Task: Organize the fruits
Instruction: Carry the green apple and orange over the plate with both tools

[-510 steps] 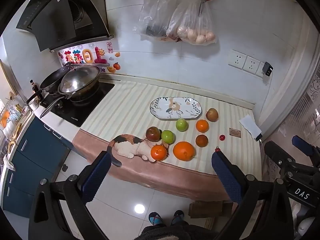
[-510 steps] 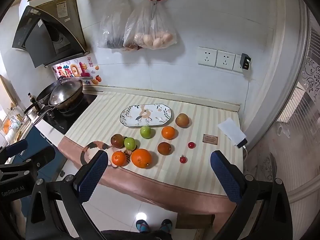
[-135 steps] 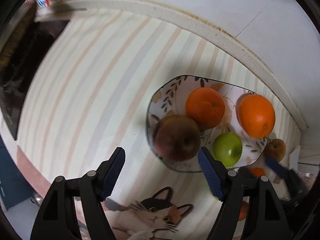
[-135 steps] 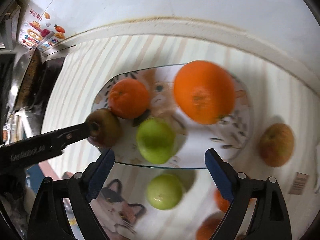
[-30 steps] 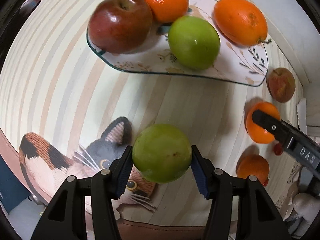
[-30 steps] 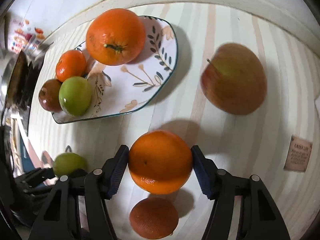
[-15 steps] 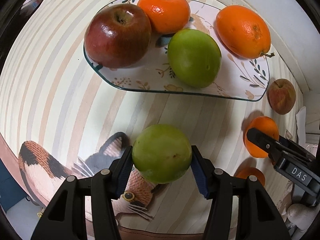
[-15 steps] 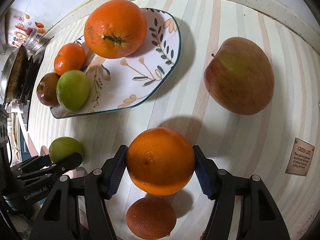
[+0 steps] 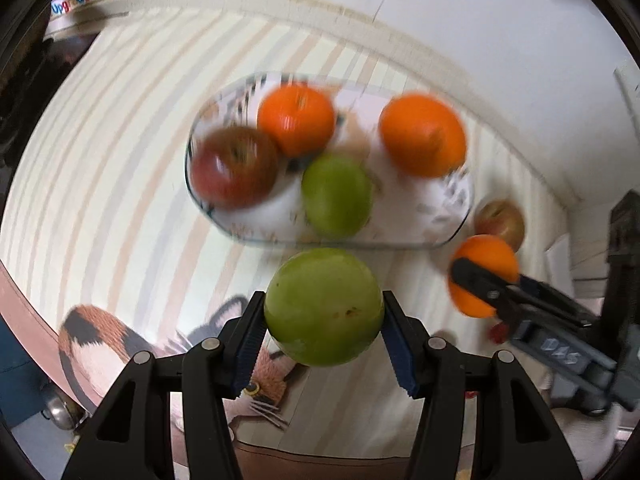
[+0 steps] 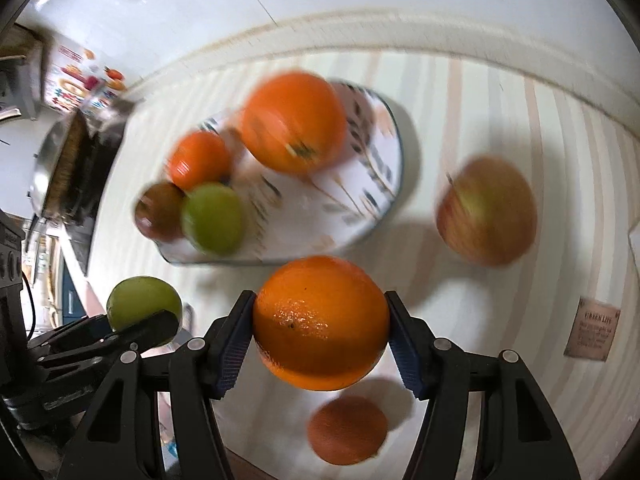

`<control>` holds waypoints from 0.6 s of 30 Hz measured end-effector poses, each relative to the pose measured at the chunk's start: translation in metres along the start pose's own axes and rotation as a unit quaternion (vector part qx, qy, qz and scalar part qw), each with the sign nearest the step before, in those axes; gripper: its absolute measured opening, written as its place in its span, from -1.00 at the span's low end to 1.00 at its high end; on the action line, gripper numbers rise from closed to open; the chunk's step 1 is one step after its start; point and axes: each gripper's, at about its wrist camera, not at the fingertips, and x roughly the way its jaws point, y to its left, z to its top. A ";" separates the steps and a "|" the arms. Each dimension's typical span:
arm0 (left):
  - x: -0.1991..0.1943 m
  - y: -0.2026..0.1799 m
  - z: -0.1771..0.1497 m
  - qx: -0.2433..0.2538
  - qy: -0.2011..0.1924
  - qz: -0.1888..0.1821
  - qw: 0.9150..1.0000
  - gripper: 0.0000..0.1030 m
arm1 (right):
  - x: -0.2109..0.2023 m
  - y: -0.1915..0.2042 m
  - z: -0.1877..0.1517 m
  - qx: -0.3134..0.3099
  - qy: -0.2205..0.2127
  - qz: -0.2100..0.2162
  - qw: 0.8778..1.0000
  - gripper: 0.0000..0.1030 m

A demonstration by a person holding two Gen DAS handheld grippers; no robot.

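My left gripper (image 9: 323, 320) is shut on a green apple (image 9: 323, 306) and holds it above the mat, just in front of the patterned plate (image 9: 440, 220). The plate carries a red apple (image 9: 234, 166), a small orange (image 9: 296, 118), a green apple (image 9: 336, 196) and a large orange (image 9: 422, 134). My right gripper (image 10: 320, 332) is shut on an orange (image 10: 320, 320), held near the plate's (image 10: 360, 200) right front. A red-yellow apple (image 10: 486, 210) and a brown fruit (image 10: 346, 428) lie on the mat.
The striped mat (image 9: 100, 160) covers the counter up to the white tiled wall (image 9: 440, 20). A stove with a pan (image 10: 60, 168) is at the far left. A small brown card (image 10: 592, 334) lies at the right. A cherry tomato (image 9: 498, 332) sits by the right gripper.
Both grippers have lifted and tilted up with their fruits held; the plate now sits farther ahead in both views, which are blurred by the motion.
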 end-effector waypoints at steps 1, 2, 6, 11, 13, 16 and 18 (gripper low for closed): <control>-0.007 0.001 0.007 0.000 -0.007 -0.003 1.000 0.03 | -0.001 0.004 0.006 -0.002 -0.006 -0.001 1.000 0.27; -0.010 0.001 0.012 0.002 -0.011 -0.004 1.000 0.03 | 0.000 0.009 0.012 -0.004 -0.012 -0.005 1.000 0.27; -0.020 0.009 0.051 -0.002 -0.028 0.008 1.000 0.03 | 0.015 0.016 0.030 -0.002 -0.018 -0.021 1.000 0.27; -0.010 0.023 0.088 0.002 -0.024 0.034 0.999 0.03 | 0.037 0.023 0.045 0.006 -0.012 -0.033 0.999 0.27; -0.001 0.029 0.102 0.002 -0.013 0.045 0.999 0.03 | 0.044 0.026 0.046 0.013 -0.011 -0.031 0.999 0.27; 0.015 0.039 0.120 0.003 0.004 0.061 0.998 0.03 | 0.050 0.025 0.047 0.025 -0.008 -0.028 0.999 0.28; 0.026 0.045 0.130 0.002 0.018 0.068 0.998 0.03 | 0.055 0.026 0.047 0.030 -0.005 -0.027 0.999 0.28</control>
